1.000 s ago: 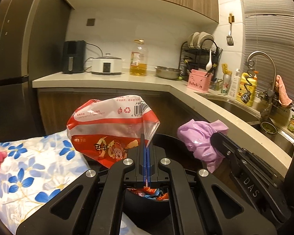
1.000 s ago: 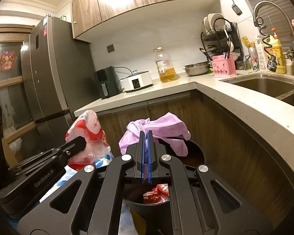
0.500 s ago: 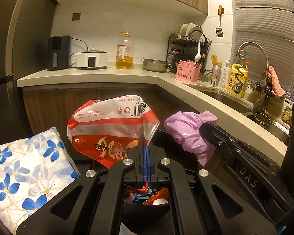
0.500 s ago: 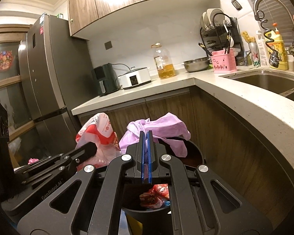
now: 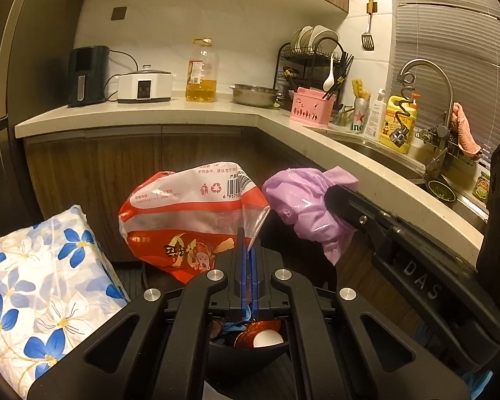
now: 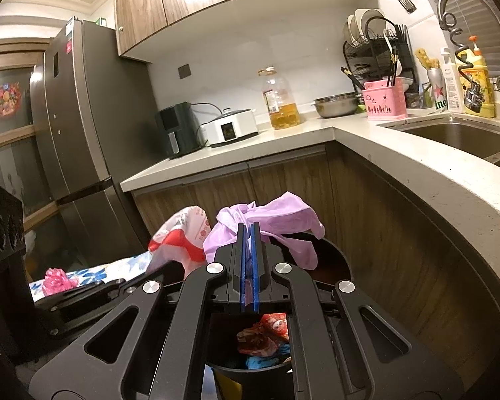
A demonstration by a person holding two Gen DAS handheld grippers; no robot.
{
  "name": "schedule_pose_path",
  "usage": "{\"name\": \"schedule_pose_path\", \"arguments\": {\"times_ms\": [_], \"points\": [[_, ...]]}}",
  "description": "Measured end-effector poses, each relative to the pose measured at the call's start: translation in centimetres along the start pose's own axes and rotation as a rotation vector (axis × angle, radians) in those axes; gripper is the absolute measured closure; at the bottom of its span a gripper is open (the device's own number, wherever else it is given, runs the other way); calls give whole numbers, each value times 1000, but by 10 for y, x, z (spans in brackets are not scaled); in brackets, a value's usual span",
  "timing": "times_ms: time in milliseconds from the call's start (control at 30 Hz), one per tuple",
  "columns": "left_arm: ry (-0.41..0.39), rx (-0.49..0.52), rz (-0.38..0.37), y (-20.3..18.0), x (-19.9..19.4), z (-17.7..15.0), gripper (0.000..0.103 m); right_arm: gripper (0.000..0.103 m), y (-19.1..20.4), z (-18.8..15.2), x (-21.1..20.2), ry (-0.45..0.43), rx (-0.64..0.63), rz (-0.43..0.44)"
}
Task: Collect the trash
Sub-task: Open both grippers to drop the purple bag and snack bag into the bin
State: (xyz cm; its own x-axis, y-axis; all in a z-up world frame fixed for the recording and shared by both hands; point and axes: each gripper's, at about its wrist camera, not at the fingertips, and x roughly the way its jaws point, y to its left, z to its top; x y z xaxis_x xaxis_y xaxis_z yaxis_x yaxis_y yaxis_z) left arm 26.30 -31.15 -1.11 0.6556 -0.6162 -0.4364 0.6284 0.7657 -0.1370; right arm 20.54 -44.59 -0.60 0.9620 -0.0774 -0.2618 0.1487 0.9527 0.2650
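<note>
While wrappers are already lying in the black bin (image 6: 333, 260), you are clamping a snack bag (image 5: 190, 220) in the left gripper (image 5: 249, 250) and a purple plastic bag (image 6: 270, 220) in the right gripper (image 6: 248, 243), neither yet dropped.

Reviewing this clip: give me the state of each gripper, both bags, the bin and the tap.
Left gripper: shut on snack bag.
Snack bag: crumpled, held above bin.
Right gripper: shut on purple bag.
Purple bag: bunched, held above bin.
Bin: open, trash inside.
Tap: no water running.
</note>
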Motion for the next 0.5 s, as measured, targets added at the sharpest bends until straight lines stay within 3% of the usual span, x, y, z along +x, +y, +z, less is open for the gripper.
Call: {"name": "schedule_pose_path", "arguments": {"times_ms": [200, 267, 500], "points": [[9, -5, -7, 5, 4, -3, 96, 99, -2, 0, 5, 5, 4, 11], [13, -2, -4, 6, 4, -5, 90, 99, -2, 0, 7, 11, 7, 7], [6, -52, 33, 25, -2, -10, 50, 74, -3, -1, 11, 23, 17, -6]]}}
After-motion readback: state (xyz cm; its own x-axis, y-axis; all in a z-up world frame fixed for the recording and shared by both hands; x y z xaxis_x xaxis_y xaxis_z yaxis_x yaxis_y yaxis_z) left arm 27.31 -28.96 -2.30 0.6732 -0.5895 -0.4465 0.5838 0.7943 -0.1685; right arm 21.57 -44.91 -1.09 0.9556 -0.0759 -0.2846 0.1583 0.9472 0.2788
